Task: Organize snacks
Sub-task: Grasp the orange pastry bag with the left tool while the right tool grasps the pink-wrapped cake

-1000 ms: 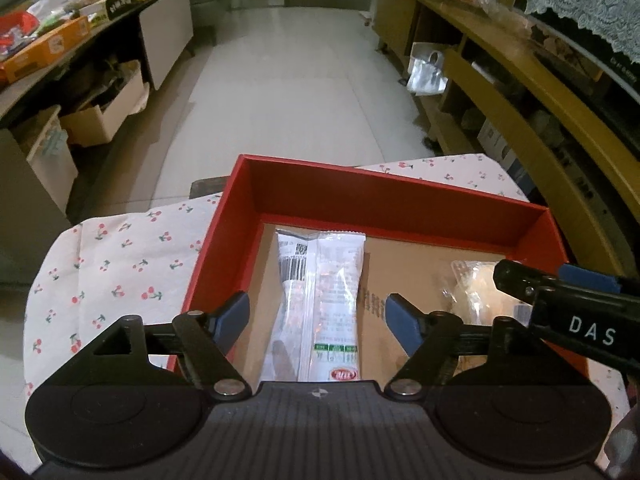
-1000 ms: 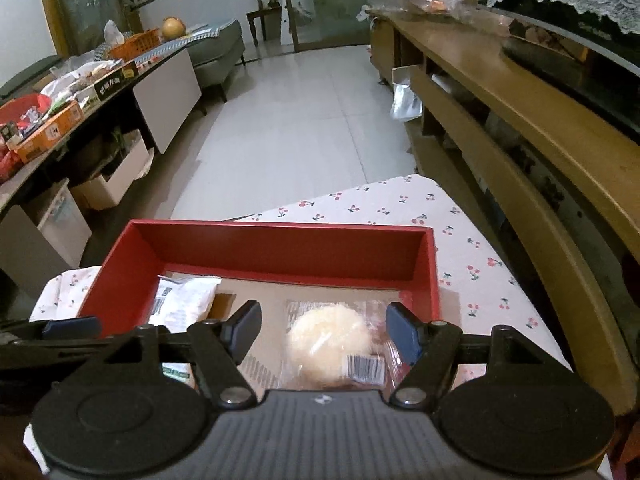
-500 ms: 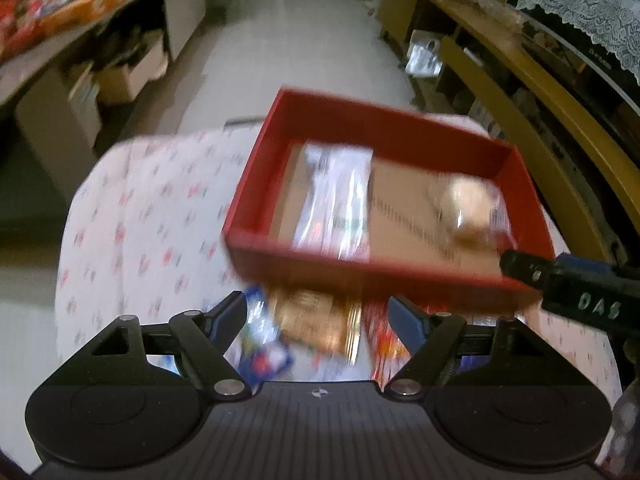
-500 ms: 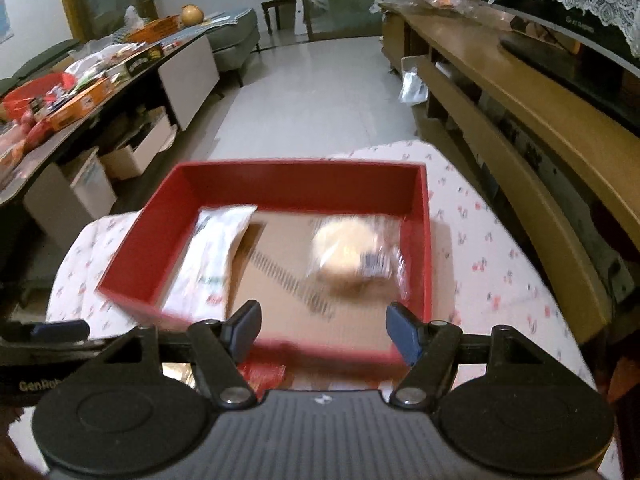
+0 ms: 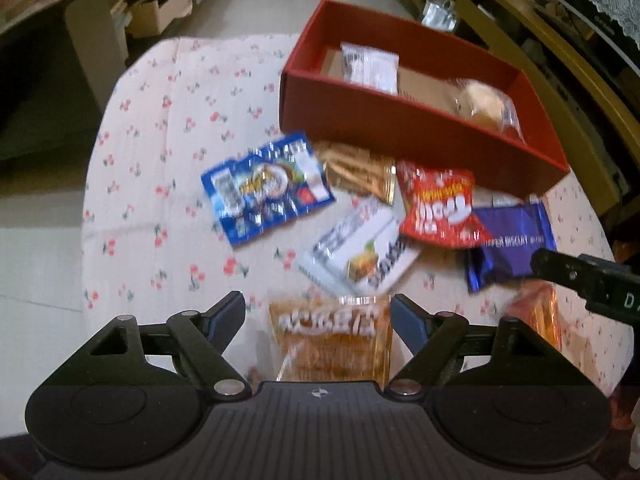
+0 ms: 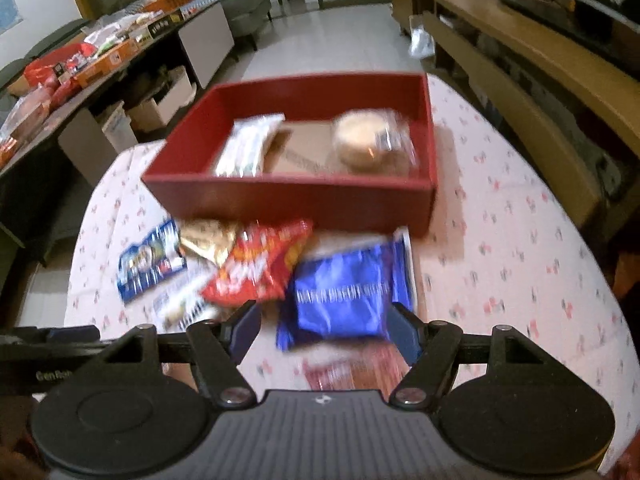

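The left tool [image 5: 318, 316] is spread, its jaws having just been opening; an orange snack packet [image 5: 332, 340] lies below the gap, not pinched, long axis running toward the camera. The right tool [image 6: 324, 330] is spread above a blue wafer biscuit packet [image 6: 344, 292], nothing gripped. On the cherry-print worktop [image 5: 168, 128], loose packets lie just in front of the red box [image 6: 296, 204]. Inside the box, a white bar packet [image 6: 248, 144] points toward the far wall; a wrapped round pastry [image 6: 368, 142] lies apart at its right.
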